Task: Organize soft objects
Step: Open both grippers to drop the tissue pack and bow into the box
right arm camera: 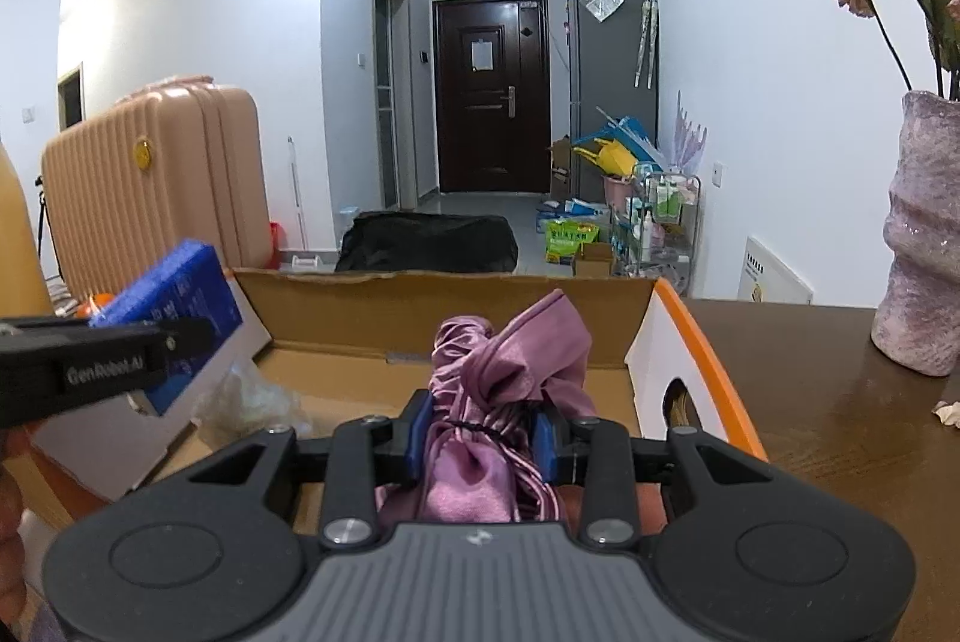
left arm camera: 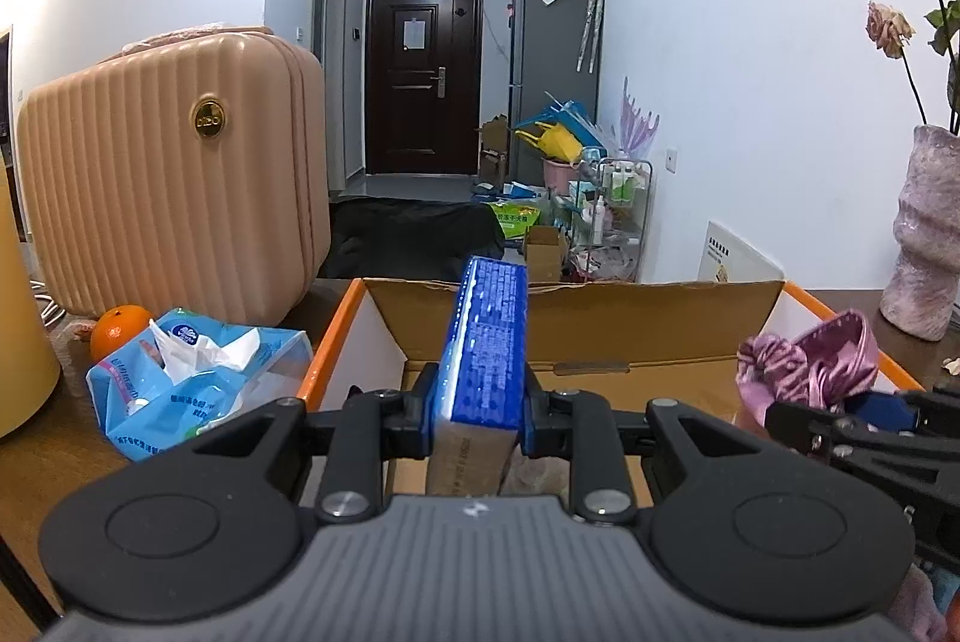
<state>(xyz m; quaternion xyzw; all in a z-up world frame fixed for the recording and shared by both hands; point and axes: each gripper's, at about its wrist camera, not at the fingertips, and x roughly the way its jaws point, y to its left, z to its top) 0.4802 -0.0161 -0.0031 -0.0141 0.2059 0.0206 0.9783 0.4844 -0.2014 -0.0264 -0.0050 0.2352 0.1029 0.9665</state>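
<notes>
Nearest to me, the left gripper [left arm camera: 477,417] has its jaws closed on a flat blue printed packet with a tan end [left arm camera: 483,342], held on edge and poking forward over the box. Beside it, the right gripper [right arm camera: 480,441] is pinched tight around a bunched mauve satin cloth pouch tied with a thin black band [right arm camera: 498,390], its folds spilling up past the fingers. Both loads hang above the open brown cardboard box with orange-edged flaps [left arm camera: 570,318], which sits on the dark wooden table [right arm camera: 840,402]; something crinkly and clear lies in its near left corner. This looks like the placing step, both soft things carried over the box and not yet let go. The next move, I would judge, is to lower each into the box and open the jaws, keeping the two grippers from knocking together. Left of the box a torn blue tissue pack [left arm camera: 198,384] and an orange [left arm camera: 120,330] wait, with a ribbed pink suitcase [left arm camera: 174,174] behind them.
</notes>
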